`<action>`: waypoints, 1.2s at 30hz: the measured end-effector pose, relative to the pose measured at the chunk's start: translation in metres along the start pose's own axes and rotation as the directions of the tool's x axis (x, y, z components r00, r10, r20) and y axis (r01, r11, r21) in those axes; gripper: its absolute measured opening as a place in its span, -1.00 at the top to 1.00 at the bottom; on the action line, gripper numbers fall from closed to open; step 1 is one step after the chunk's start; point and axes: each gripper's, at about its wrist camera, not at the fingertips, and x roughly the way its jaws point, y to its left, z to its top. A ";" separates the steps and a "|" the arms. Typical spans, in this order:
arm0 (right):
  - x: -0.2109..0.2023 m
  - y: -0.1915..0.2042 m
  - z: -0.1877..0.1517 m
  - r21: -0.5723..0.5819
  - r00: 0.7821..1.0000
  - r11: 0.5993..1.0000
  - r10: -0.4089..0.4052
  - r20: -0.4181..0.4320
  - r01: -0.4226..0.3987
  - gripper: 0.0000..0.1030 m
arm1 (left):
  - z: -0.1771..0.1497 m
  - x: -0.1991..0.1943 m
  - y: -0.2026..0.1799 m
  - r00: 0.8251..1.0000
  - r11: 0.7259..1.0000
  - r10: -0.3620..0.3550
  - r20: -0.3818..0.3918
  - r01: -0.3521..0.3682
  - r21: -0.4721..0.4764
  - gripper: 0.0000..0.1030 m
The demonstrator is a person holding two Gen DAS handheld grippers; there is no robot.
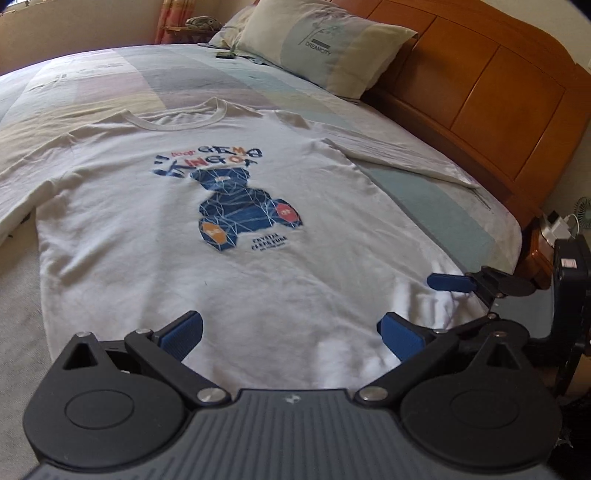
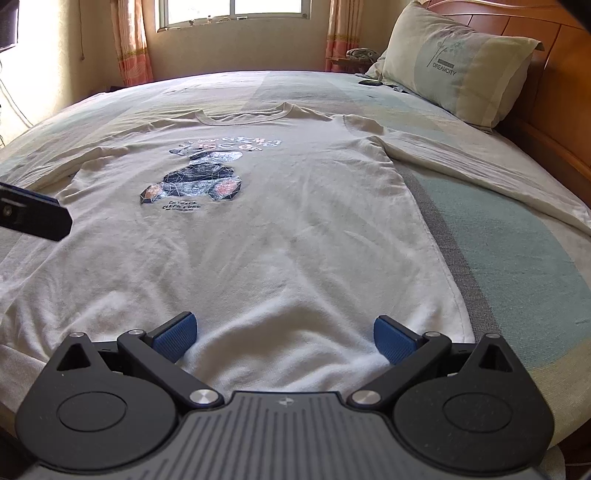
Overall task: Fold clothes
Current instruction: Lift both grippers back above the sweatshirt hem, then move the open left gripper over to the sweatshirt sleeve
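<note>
Sunlit window [image 2: 234,13] shows only from the right gripper [image 2: 285,338]; both grippers' jaws gape over the T-shirt [image 1: 147,229].

T-shirt [image 1: 147,258] hem hidden behind left gripper [image 1: 291,336] body. Left sleeve cut by frame edge. Small dark object [image 2: 370,82] beside pillow [image 2: 458,62] unidentifiable.

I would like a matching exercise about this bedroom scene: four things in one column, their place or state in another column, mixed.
Things:
1. white T-shirt
2. pillow
3. left gripper
4. headboard

Descriptions:
A. brown wood, beside the pillow
B. spread flat on the bed, print facing up
C. open, over the shirt's hem
D. leaning against the headboard

Pairs: 1-B, 2-D, 3-C, 4-A
</note>
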 end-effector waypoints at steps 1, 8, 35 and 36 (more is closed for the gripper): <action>0.000 -0.001 0.000 -0.001 1.000 1.000 0.004 -0.001 -0.004 -1.00 | -0.006 0.006 -0.001 1.000 1.000 0.015 -0.015 -0.015 -0.010 -0.98; -0.002 -0.004 -0.003 -0.019 0.999 0.999 0.029 0.019 -0.028 -1.00 | -0.041 -0.006 -0.005 0.994 0.993 0.064 0.083 -0.056 -0.099 -0.99; -0.004 -0.006 -0.003 -0.031 0.999 0.998 0.047 0.018 -0.046 -1.00 | -0.060 -0.016 -0.016 0.975 0.970 0.205 0.088 -0.190 -0.149 -0.99; -0.004 -0.006 -0.003 -0.031 0.999 0.998 0.046 0.014 -0.045 -1.00 | -0.061 -0.017 -0.014 0.975 0.969 0.201 0.098 -0.183 -0.165 -0.99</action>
